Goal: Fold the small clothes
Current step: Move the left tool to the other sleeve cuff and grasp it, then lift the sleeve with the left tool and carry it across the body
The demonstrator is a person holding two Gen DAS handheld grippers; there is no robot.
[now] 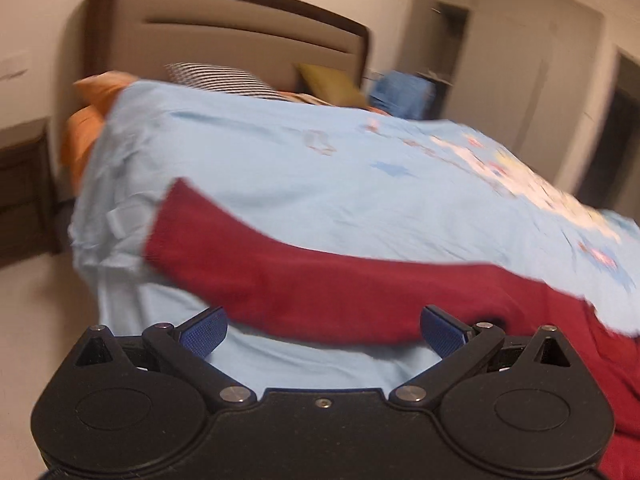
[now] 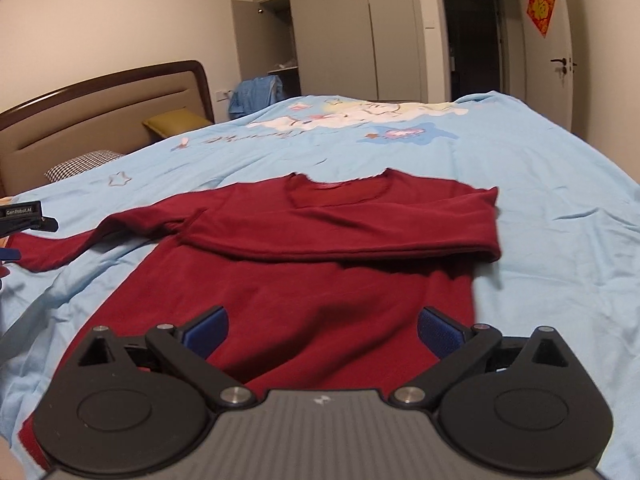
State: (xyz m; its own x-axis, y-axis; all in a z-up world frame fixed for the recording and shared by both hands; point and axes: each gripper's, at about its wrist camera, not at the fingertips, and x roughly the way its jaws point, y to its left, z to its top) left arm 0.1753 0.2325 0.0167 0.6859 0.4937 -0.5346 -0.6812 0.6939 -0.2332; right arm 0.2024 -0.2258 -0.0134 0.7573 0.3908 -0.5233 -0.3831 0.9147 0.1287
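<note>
Plainly both hand-held grippers (image 1: 323, 330) (image 2: 322, 330) gape empty over the red sweater (image 2: 320, 272), pillows (image 2: 176, 122) beyond.

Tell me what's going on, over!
Left gripper open, empty. Right gripper open, empty. Red sweater flat on bed, one sleeve folded across, other sleeve still out. Nothing blocking.

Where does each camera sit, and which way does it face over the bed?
Left wrist: on the left gripper, jaws open, facing the headboard across an outstretched sleeve.
Right wrist: on the right gripper, jaws open, facing the wardrobe over the red sweater.
Shared: sweater, light blue bedcover, headboard.
</note>
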